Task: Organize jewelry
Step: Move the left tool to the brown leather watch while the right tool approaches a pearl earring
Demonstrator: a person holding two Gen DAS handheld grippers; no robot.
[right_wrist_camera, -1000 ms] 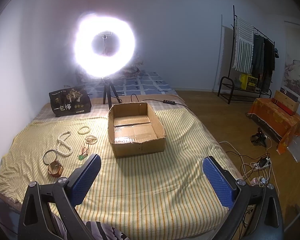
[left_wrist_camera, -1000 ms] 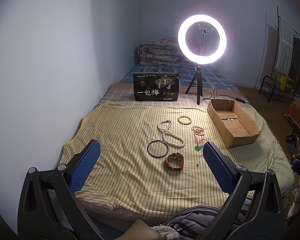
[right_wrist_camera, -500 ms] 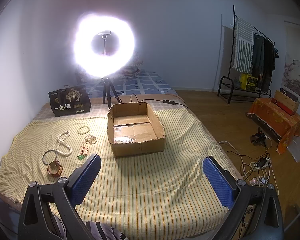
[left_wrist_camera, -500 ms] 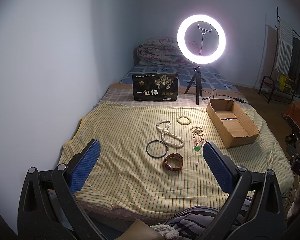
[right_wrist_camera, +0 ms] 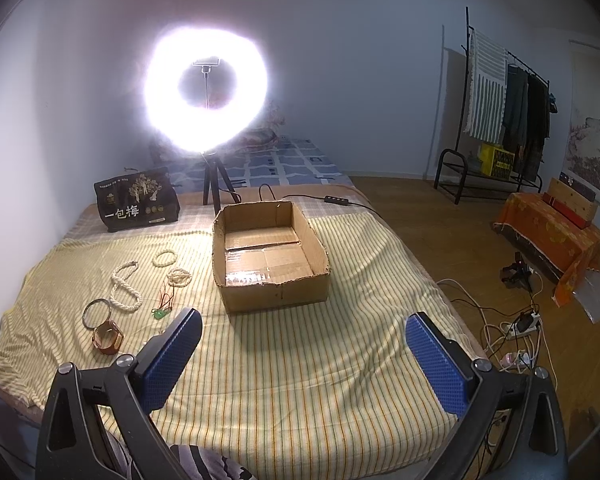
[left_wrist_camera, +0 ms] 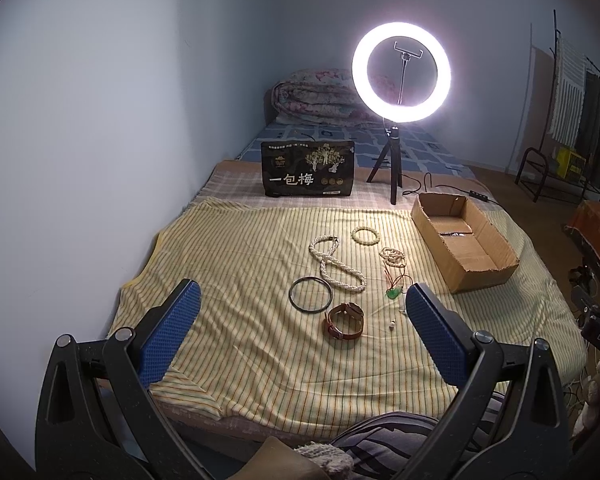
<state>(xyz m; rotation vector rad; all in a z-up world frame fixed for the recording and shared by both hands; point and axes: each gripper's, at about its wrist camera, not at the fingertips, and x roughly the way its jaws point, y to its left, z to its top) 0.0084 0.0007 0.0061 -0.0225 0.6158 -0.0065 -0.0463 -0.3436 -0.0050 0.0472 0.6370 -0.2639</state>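
Observation:
Jewelry lies on the yellow striped cloth (left_wrist_camera: 236,264): a brown watch (left_wrist_camera: 343,321), a dark bangle (left_wrist_camera: 311,294), a pearl necklace (left_wrist_camera: 336,264), a bead bracelet (left_wrist_camera: 365,235), a small bead coil (left_wrist_camera: 393,255) and a green pendant on red cord (left_wrist_camera: 393,292). An open cardboard box (left_wrist_camera: 464,246) stands to their right; it looks empty in the right wrist view (right_wrist_camera: 270,258). My left gripper (left_wrist_camera: 300,308) is open and empty, held above the cloth's near side. My right gripper (right_wrist_camera: 302,338) is open and empty, in front of the box.
A lit ring light on a tripod (left_wrist_camera: 401,72) and a black printed bag (left_wrist_camera: 307,174) stand behind the cloth. A folded quilt (left_wrist_camera: 320,98) lies at the bed's far end. A clothes rack (right_wrist_camera: 504,100), cables (right_wrist_camera: 512,332) and an orange-covered bench (right_wrist_camera: 552,236) are on the right.
Both views have shifted very slightly; the jewelry and the box have not moved. Both grippers stay open.

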